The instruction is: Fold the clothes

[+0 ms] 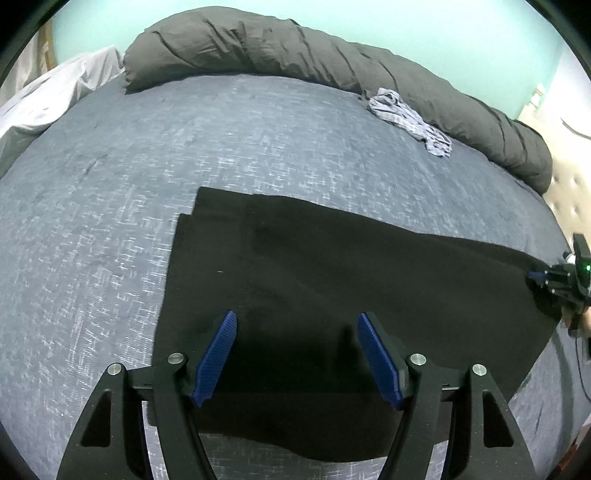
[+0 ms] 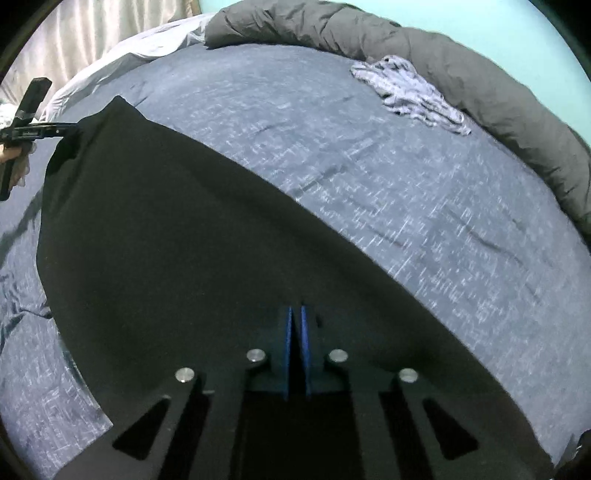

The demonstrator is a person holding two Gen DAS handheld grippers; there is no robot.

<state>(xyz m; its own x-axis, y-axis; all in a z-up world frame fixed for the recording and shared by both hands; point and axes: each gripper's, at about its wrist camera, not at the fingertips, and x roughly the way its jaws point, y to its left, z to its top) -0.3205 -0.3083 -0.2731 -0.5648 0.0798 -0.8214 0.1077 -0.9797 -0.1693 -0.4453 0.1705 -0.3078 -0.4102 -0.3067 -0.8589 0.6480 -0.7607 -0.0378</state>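
Black cloth (image 1: 332, 280) fills the near half of both wrist views; it is a dark garment spread flat on the blue-grey bedspread (image 1: 147, 155), with a folded-over panel edge showing toward 10 o'clock in the left wrist view. Over its near hem hangs the left gripper (image 1: 297, 325), its blue ribbed pads (image 1: 216, 360) spread wide apart with nothing between them. Whether the tips touch the fabric cannot be told.

At 3 o'clock in that view the right gripper (image 1: 535, 275) sits at the garment's far corner. Seen from its own camera, the right gripper (image 2: 296, 314) has its pads pressed together on the black cloth, which runs under and around the fingers. From there the garment stretches away toward 10 o'clock, where its lifted corner (image 2: 110, 110) lies just beside the left gripper (image 2: 68, 130) at the frame edge; contact there cannot be told.

Farther out, at 1 o'clock in both views, a crumpled pale striped garment (image 1: 410, 120) lies on the bedspread, touching a rolled grey duvet (image 1: 295, 48) that runs along the bed's far edge. A white sheet (image 1: 55, 96) bunches at 10 o'clock, with a mint-green wall (image 1: 443, 22) behind.
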